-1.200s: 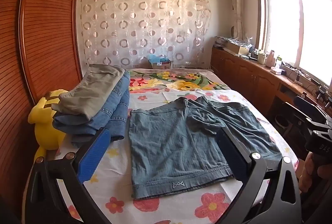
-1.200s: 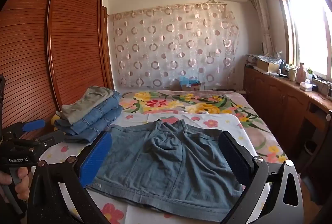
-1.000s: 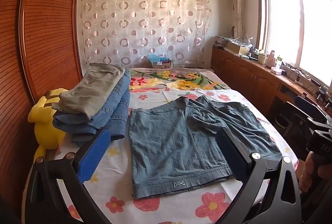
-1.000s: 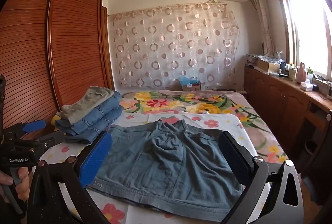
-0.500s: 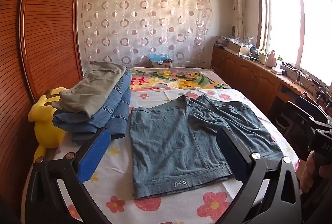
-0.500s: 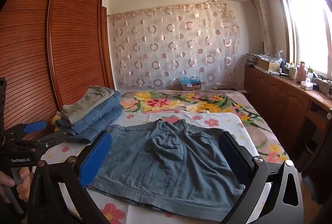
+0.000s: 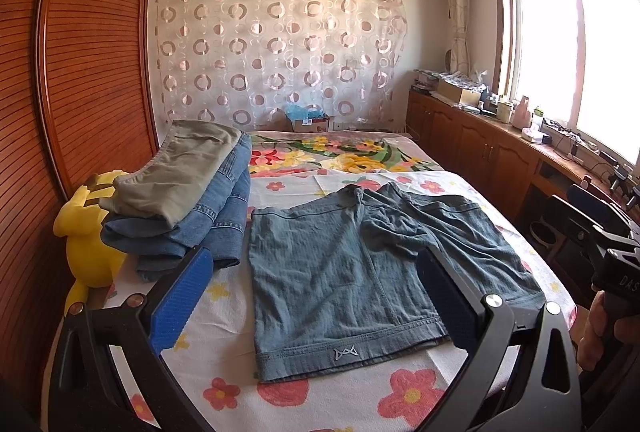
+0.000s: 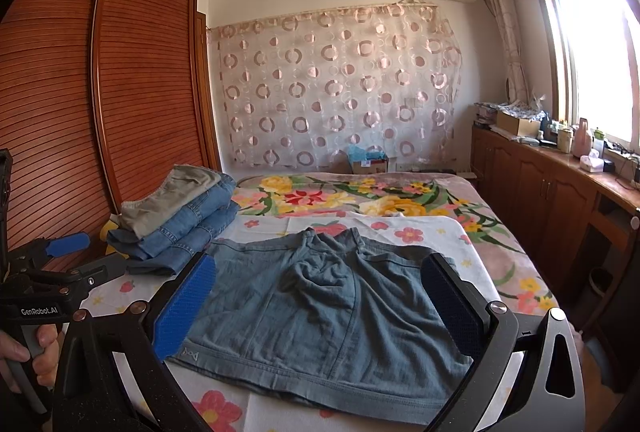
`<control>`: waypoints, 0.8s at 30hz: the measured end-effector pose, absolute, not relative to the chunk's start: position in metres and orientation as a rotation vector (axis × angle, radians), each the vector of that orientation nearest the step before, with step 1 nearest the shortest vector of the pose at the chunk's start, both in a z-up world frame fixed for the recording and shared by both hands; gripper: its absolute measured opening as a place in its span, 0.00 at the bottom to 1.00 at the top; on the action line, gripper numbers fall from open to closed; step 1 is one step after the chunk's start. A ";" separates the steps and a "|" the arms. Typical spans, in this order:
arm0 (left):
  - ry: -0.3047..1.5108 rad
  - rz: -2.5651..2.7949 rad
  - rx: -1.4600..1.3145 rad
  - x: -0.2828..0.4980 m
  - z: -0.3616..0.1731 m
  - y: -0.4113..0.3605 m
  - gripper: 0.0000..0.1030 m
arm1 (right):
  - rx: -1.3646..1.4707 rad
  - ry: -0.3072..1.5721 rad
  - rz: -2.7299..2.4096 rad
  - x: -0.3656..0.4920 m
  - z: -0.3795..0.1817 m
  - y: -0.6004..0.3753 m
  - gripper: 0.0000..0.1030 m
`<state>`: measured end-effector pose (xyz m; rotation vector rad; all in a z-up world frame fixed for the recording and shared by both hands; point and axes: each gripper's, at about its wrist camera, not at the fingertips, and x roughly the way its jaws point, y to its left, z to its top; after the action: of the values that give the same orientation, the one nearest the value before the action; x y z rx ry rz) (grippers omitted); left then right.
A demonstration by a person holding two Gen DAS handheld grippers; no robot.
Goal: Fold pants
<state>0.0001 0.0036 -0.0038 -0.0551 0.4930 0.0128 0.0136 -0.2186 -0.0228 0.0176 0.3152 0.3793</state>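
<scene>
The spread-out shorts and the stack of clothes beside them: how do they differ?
The shorts lie open and flat in one layer; the stack is folded and piled. The shorts are grey-blue; the stack is brighter blue denim under an olive piece. Both rest on the floral sheet.

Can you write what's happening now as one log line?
left gripper: open | right gripper: open | shorts: flat on bed, unfolded, untouched

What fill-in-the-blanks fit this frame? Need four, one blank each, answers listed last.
1. The shorts lie spread flat on the ____.
2. The top garment on the folded pile is ____ in colour.
3. The left gripper and right gripper are both ____.
4. The plush toy beside the pile is ____.

Answers: bed; grey; open; yellow
</scene>
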 end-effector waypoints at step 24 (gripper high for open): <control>0.489 0.012 -0.051 -0.001 -0.005 0.004 0.99 | 0.019 0.316 0.381 0.013 -0.023 -0.219 0.99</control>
<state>-0.0011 0.0040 -0.0055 -0.0508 0.4885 0.0124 0.0134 -0.2190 -0.0227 0.0192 0.3157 0.3808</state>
